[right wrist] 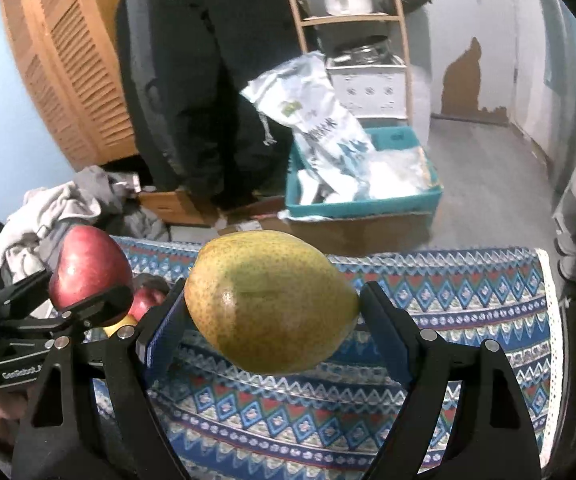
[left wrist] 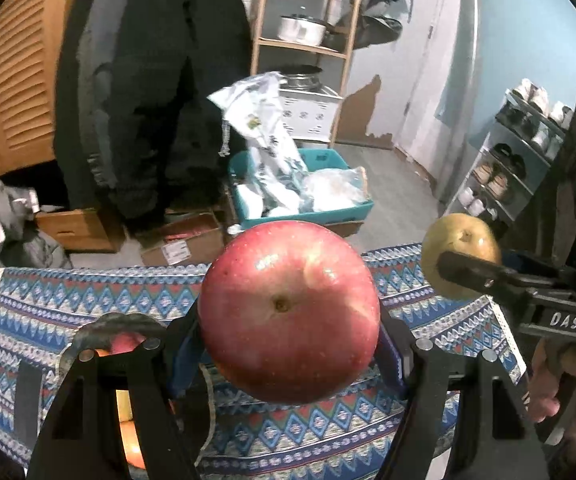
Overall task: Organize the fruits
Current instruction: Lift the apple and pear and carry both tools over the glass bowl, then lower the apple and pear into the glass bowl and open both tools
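From the left wrist camera we see the left gripper (left wrist: 288, 336) clamped on a red apple (left wrist: 289, 312), its two fingers pressed against the fruit's sides. The apple hangs above a patterned blue cloth (left wrist: 68, 312) that covers the table. Low on the cloth's left side sits a dark-rimmed basket (left wrist: 108, 322) with more fruit inside, though the gripper hides most of it. Over the cloth's right edge, the right gripper (left wrist: 461, 270) holds a yellow-green pear (left wrist: 463, 240). Beyond the cloth's far edge a teal bin (left wrist: 327, 212) stands on the floor.

From the right wrist camera we see the pear (right wrist: 272, 300) gripped between the right gripper's (right wrist: 274, 320) fingers, above the cloth (right wrist: 467, 300). Over the cloth's left end the left gripper (right wrist: 88, 288) holds the apple (right wrist: 88, 264), just above the basket's fruit.
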The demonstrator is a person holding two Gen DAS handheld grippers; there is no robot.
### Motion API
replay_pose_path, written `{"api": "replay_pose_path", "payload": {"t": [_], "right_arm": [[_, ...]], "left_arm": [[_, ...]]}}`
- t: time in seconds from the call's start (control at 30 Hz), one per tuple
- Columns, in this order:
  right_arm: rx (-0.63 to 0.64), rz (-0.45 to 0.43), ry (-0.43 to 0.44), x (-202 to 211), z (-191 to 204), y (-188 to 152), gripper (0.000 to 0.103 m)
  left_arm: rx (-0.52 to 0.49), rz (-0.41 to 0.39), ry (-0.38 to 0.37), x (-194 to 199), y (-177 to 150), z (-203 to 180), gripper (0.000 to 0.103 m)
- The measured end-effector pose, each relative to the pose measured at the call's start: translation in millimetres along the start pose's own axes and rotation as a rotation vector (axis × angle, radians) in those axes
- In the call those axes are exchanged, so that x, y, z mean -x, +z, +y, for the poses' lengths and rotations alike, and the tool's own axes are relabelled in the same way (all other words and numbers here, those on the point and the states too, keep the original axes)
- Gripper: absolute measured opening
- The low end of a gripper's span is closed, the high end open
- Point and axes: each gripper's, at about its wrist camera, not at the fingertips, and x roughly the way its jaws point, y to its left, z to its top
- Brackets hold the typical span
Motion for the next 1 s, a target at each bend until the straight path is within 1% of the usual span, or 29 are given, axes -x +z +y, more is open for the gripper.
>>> {"api": "replay_pose_path", "payload": {"t": [0.37,0.57,0.67,1.0], "right_arm": [[0.060,0.014,0.082,-18.3,55.8,12.8,0.083],[0.093,0.042,0.125,-36.6,86.1,16.3,0.083],[0.102,0.068,0.160,-50.8,100.0,14.9,0.083],[0.152,0.170,0.214,-101.7,145.4,0.4,0.083]], "left_arm": [[0.107,-0.009,0.074,23.6,-15.1,65.8,0.075],[0.161,-0.017,0.122,33.3,-23.0,99.5,0.075],[0.188,-0.013,0.149,35.3,-29.0,117.1,0.075],[0.284,0.012,0.212,35.3,-50.7,171.9,0.075]]}}
